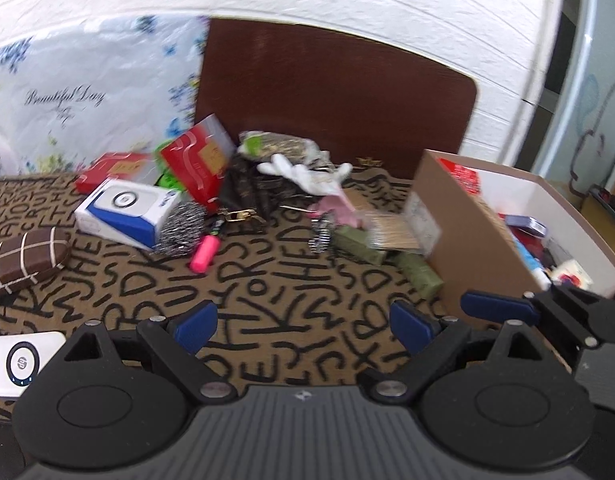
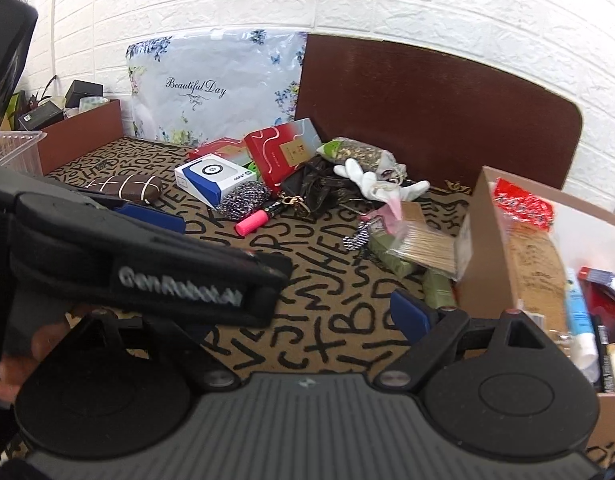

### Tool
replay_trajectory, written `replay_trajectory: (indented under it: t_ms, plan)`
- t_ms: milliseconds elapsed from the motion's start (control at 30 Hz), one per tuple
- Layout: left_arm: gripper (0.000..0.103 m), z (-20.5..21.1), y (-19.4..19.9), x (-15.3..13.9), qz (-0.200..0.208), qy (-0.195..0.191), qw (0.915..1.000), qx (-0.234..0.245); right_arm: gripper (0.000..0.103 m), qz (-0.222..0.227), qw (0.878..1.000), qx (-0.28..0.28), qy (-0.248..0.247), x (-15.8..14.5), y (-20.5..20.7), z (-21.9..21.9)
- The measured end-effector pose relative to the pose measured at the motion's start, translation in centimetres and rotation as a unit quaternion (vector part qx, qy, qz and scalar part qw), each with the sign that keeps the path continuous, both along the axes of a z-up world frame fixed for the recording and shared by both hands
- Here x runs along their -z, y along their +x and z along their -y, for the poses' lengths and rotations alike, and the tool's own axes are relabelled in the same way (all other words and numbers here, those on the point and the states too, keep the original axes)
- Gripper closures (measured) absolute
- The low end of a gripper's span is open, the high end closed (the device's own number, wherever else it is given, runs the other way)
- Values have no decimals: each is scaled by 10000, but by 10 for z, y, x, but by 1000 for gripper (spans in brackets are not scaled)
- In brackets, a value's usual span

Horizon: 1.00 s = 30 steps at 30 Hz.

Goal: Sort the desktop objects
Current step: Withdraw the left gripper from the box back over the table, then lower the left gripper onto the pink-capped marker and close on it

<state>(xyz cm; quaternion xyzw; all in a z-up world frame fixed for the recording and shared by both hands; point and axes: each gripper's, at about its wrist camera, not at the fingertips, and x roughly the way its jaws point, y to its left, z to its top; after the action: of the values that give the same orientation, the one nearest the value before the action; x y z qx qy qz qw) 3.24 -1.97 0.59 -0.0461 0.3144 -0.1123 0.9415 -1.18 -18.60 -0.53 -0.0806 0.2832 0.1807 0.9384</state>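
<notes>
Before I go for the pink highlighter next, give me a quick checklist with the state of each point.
1. Left gripper open and holding nothing: ok.
2. Right gripper open and holding nothing: ok, though the left tool hides one of its fingers in its own view.
3. Pink highlighter in sight and not buried: ok; it lies on the lettered mat just in front of the steel scrubber.
4. Clear path to it: ok from the left gripper; open mat lies between.
5. Room in the cardboard box: cannot tell; it already holds many things.
6. Sharp view: not ok; both views are blurred.
</notes>
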Motion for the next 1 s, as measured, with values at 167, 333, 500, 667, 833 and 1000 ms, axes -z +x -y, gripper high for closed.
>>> replay_trajectory:
  t_ms: [167,333,500,667,833,1000]
  plan:
    - [9,-20,20,8,-121,-138,9996,-198,14,-8,9998,-173,-55,11,17,-15]
    - [15,-32,39,20,-268,-206,9992,-229,15,-76,9995,-318,-42,24,35,-25]
    - [22,-38,61,30,-367,-204,9990,-179,16,-189,9991,-372,19,35,54,-32]
    - [28,-45,85,37,-414,-210,9987,-192,17,-271,9991,-331,24,47,74,-39]
    - [38,-49,109,47,-513,-196,9982,-248,23,-328,9991,-264,-2,56,93,-41]
    - [48,-51,127,57,-634,-270,9973,-270,29,-422,9989,-194,9,65,107,-43]
